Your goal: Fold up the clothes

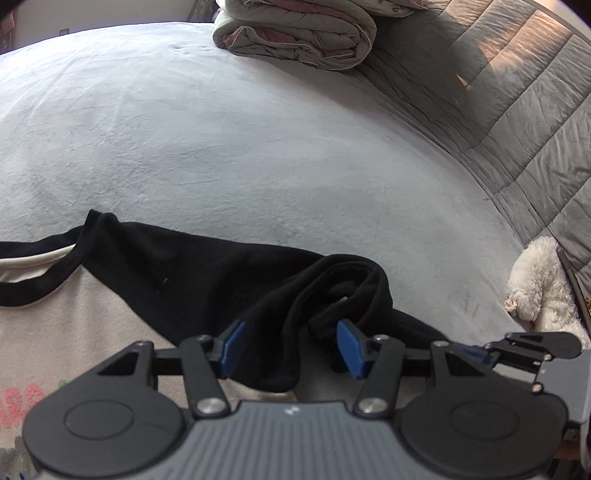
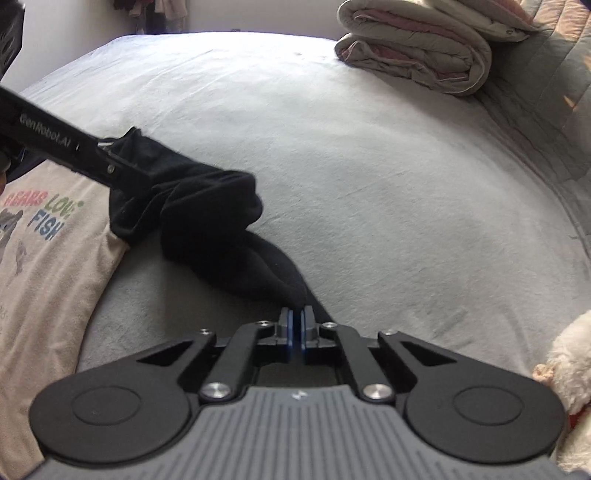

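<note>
A cream shirt (image 1: pixel 74 325) with black sleeves and a printed front lies flat on the bed; its print shows in the right wrist view (image 2: pixel 40 221). Its black sleeve (image 1: pixel 325 295) is bunched and twisted toward the right. My left gripper (image 1: pixel 291 343) is open, its blue pads (image 1: pixel 232 347) on either side of the sleeve's bunched middle. My right gripper (image 2: pixel 296 325) is shut on the sleeve's cuff end (image 2: pixel 280 280), low over the bed. The left gripper also shows in the right wrist view (image 2: pixel 122 173), over the sleeve.
The bed (image 1: pixel 221 129) is covered by a pale grey blanket. A folded duvet (image 1: pixel 295 33) lies at the far end. A quilted grey headboard (image 1: pixel 524 122) runs along the right. A white plush toy (image 1: pixel 543 288) sits at the right edge.
</note>
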The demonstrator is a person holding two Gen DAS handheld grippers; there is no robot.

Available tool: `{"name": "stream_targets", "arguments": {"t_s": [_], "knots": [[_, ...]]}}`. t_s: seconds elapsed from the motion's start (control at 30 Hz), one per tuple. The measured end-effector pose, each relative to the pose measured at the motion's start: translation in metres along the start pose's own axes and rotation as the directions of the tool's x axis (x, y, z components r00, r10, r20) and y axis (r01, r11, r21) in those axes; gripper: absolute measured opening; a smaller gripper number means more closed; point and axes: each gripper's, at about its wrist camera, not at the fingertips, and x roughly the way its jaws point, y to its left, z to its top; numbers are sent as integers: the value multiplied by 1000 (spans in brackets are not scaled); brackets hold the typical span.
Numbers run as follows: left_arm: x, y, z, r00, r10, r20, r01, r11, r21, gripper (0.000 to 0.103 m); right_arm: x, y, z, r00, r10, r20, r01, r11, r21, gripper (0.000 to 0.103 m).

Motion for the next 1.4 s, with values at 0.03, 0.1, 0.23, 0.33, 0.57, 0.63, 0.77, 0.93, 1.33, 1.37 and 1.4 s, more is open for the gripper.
{"name": "stream_targets", "arguments": {"t_s": [0.03, 0.1, 0.23, 0.33, 0.57, 0.63, 0.77, 0.93, 1.33, 1.37, 1.4], "knots": [[0, 0, 2, 1000, 5, 3, -5, 1000, 0, 54, -7, -8, 3, 1000, -15, 13, 15, 1000, 13, 3], [1, 2, 5, 1000, 13, 8, -12, 1000, -1, 49, -20, -21, 9, 998, -51, 29, 50, 998, 25, 3], [6, 3, 7, 1000, 13, 5, -13, 1000, -6, 43, -34, -48, 18, 991, -125, 40, 123, 991, 47, 3], [12, -1, 6, 1000, 10, 0, -10, 1000, 8, 43, -40, -66, 22, 983, -180, 45, 176, 981, 74, 3], [27, -10, 2, 1000, 0, -11, 0, 999, 46, 43, -41, -116, 19, 966, -259, -15, 257, 943, 213, 3], [31, -11, 2, 1000, 0, -17, 1, 998, 60, 43, -40, -130, 18, 964, -264, -42, 266, 930, 254, 3], [37, -14, 5, 1000, 7, -20, -6, 997, 75, 43, -21, -156, 18, 959, -259, -113, 282, 906, 316, 2], [43, -7, 18, 999, 53, 0, -52, 993, 110, 43, 6, -172, 17, 957, -239, -163, 283, 892, 352, 2], [75, 17, 48, 996, 84, 29, -89, 936, 341, 43, 27, -181, 25, 963, -225, -150, 262, 912, 316, 2], [77, 15, 48, 996, 89, 30, -94, 930, 356, 44, 28, -181, 25, 963, -224, -151, 261, 913, 312, 2], [79, 13, 48, 994, 100, 34, -106, 925, 366, 43, 30, -181, 24, 963, -223, -153, 261, 915, 308, 2]]}}
